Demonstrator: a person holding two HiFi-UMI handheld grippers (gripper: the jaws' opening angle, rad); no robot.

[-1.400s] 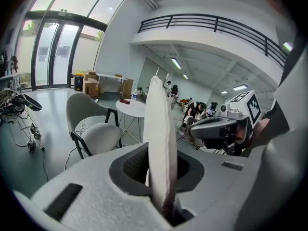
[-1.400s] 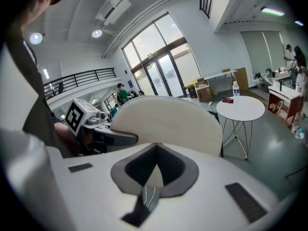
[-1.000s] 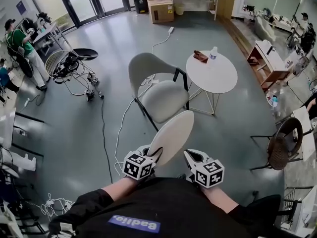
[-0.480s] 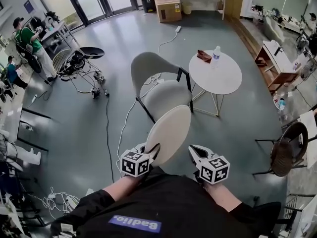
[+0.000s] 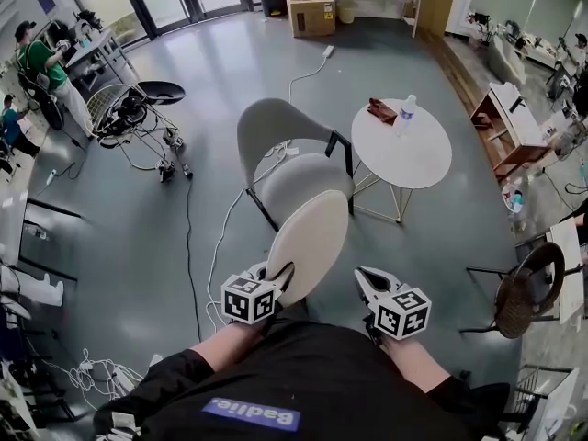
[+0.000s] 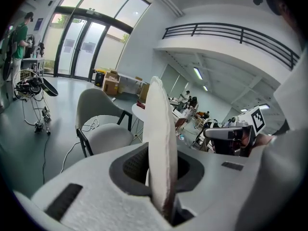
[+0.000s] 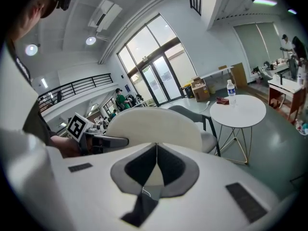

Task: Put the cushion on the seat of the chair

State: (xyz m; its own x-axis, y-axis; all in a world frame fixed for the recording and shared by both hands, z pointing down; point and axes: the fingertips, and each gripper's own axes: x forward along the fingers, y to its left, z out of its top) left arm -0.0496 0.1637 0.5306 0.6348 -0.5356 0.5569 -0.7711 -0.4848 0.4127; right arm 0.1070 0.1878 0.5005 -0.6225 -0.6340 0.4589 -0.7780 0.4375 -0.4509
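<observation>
The round cream cushion (image 5: 308, 242) stands on edge in front of me, its top edge overlapping the front of the grey chair's seat (image 5: 296, 180) in the head view. My left gripper (image 5: 280, 278) is shut on the cushion's lower rim. In the left gripper view the cushion (image 6: 159, 129) rises edge-on from between the jaws, with the chair (image 6: 103, 129) behind it to the left. My right gripper (image 5: 366, 279) hangs just right of the cushion, apart from it. The right gripper (image 7: 155, 150) has its jaws together on nothing; the cushion (image 7: 154, 124) shows broadside beyond them.
A round white table (image 5: 404, 159) with a water bottle (image 5: 405, 110) and a brown item stands right of the chair. A white cable (image 5: 220, 246) trails over the floor at the chair's left. A wicker chair (image 5: 524, 288) is far right, a wire cart (image 5: 129, 113) and people far left.
Both grippers and the cushion have moved forward toward the chair; the cushion's top edge now overlaps the seat. The left grip is unchanged.
</observation>
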